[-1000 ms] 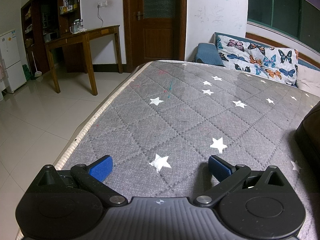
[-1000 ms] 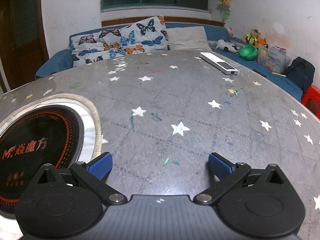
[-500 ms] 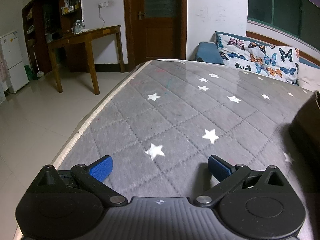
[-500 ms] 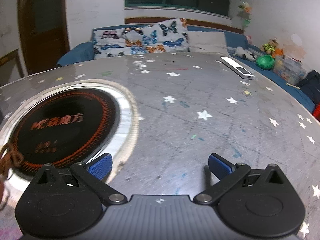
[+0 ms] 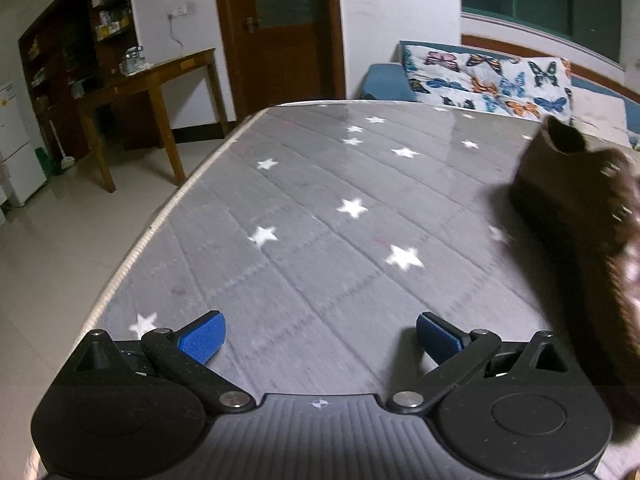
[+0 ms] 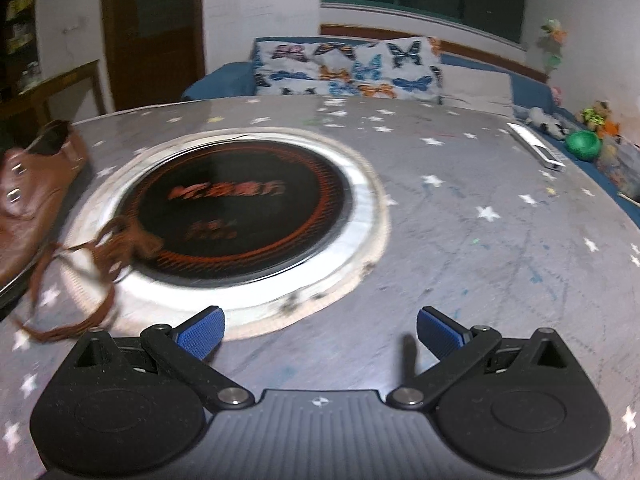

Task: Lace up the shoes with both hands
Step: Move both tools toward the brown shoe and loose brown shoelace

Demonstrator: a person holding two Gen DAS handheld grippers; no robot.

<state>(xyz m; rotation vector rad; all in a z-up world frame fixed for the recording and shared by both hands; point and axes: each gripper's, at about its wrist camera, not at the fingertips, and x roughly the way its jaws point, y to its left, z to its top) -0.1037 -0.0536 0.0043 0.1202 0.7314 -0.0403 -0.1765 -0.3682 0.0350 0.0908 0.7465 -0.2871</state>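
Observation:
A brown leather shoe [image 5: 580, 216] lies on the grey star-patterned table, at the right edge of the left wrist view, blurred. In the right wrist view the same shoe [image 6: 28, 196] sits at the far left. Its loose brown lace [image 6: 92, 264] trails over the rim of the round cooktop. My left gripper [image 5: 318, 336] is open, empty, left of the shoe. My right gripper [image 6: 318, 332] is open too, nothing between its blue pads, to the right of the lace.
A round black induction cooktop [image 6: 244, 208] with a silver rim is set in the table [image 6: 460, 240]. A white remote [image 6: 536, 146] lies at the far right. The table's left edge [image 5: 160, 220] drops to a tiled floor. A sofa with a butterfly cushion [image 6: 352, 68] stands behind.
Both views have swung toward the shoe: it has come into the left view from the right, and shoe and lace have entered the right view from the left. Both grippers stay open.

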